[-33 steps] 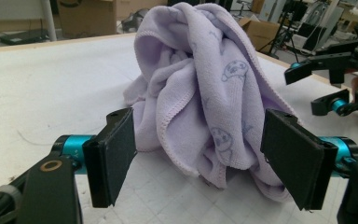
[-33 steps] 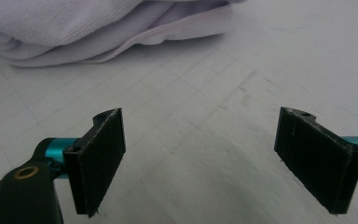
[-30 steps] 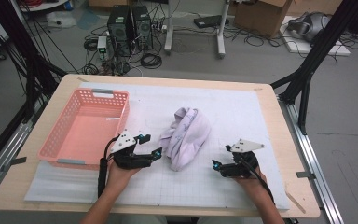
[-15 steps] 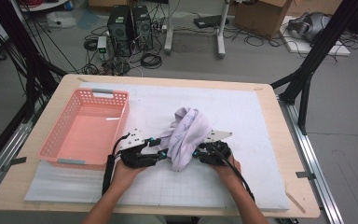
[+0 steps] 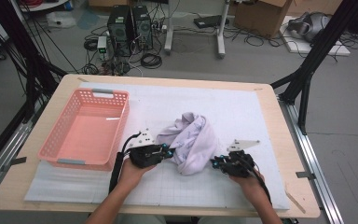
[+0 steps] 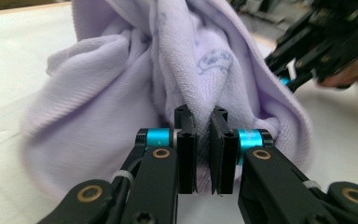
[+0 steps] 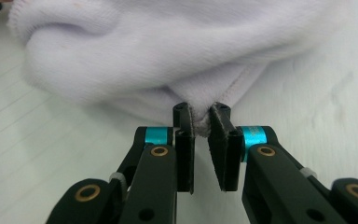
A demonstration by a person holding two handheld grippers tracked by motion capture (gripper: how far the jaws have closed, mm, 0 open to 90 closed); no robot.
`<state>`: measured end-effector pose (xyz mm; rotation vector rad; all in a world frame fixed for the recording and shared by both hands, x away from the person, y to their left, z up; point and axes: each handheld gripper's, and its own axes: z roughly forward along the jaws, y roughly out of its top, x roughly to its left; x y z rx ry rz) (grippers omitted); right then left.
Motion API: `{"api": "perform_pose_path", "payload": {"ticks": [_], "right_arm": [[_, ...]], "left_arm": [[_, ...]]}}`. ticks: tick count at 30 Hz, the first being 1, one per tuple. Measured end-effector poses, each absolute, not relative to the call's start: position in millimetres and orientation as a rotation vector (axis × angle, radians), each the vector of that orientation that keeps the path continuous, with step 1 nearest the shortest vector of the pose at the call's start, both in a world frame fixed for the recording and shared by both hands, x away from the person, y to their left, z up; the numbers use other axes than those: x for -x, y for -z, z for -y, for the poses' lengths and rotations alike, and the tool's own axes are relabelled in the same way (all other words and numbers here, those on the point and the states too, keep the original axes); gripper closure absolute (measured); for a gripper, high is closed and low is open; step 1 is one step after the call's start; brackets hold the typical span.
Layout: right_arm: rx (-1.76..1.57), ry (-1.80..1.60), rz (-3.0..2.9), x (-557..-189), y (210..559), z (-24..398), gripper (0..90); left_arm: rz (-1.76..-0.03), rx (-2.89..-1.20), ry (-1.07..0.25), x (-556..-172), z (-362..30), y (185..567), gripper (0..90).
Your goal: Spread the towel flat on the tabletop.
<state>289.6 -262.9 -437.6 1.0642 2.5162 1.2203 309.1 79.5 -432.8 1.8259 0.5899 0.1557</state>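
Note:
A crumpled lavender cloth (image 5: 192, 141) lies in the middle of the white mat (image 5: 242, 112). My left gripper (image 5: 168, 152) is at the cloth's left side. In the left gripper view its jaws have just been closing, and the left gripper (image 6: 200, 114) is now pinched on a fold of the cloth (image 6: 121, 88). My right gripper (image 5: 213, 162) is at the cloth's lower right. Its jaws have also just been closing, and the right gripper (image 7: 200, 112) now grips a hemmed edge of the cloth (image 7: 168, 56). The right gripper (image 6: 307, 51) also appears beyond the cloth in the left gripper view.
An empty pink plastic basket (image 5: 86, 128) stands on the left part of the mat, close to my left hand. The wooden table's edge (image 5: 303, 186) runs along the right, with black frame legs (image 5: 307, 70) beyond it.
Both grippers came in from either side to the cloth and shut on it. The right one then drew back to the right, pulling its edge out.

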Motion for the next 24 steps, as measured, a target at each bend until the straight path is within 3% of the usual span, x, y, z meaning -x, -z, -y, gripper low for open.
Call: {"api": "perform_pose_path", "payload": {"ticks": [5, 6, 8, 11, 16, 21, 24], "right_arm": [[-1.074, -1.207, -2.55, -263, 437, 281, 79.1], [-1.074, -1.195, -2.559, -260, 437, 283, 75.8], [-1.084, -1.194, -2.507, -254, 434, 288, 58.3], [-1.144, -1.289, -2.357, -255, 422, 296, 44.4], [-1.137, -1.364, -2.205, -281, 394, 274, 36.4], [-1.1, -1.193, -2.26, -316, 386, 228, 42.1], [-1.119, -1.079, -2.299, -329, 394, 229, 63.0]], "left_arm": [[-0.554, -1.864, -0.117, -296, -72, 439, 84.1], [-0.547, -1.883, -0.124, -294, -70, 440, 84.1], [-0.536, -1.901, -0.13, -292, -68, 442, 84.2], [-0.535, -1.905, -0.13, -291, -67, 442, 84.0], [-0.519, -1.926, -0.131, -289, -64, 444, 83.7], [-0.516, -1.93, -0.119, -287, -64, 446, 83.7], [-0.501, -1.94, -0.118, -285, -64, 447, 83.8]]}}
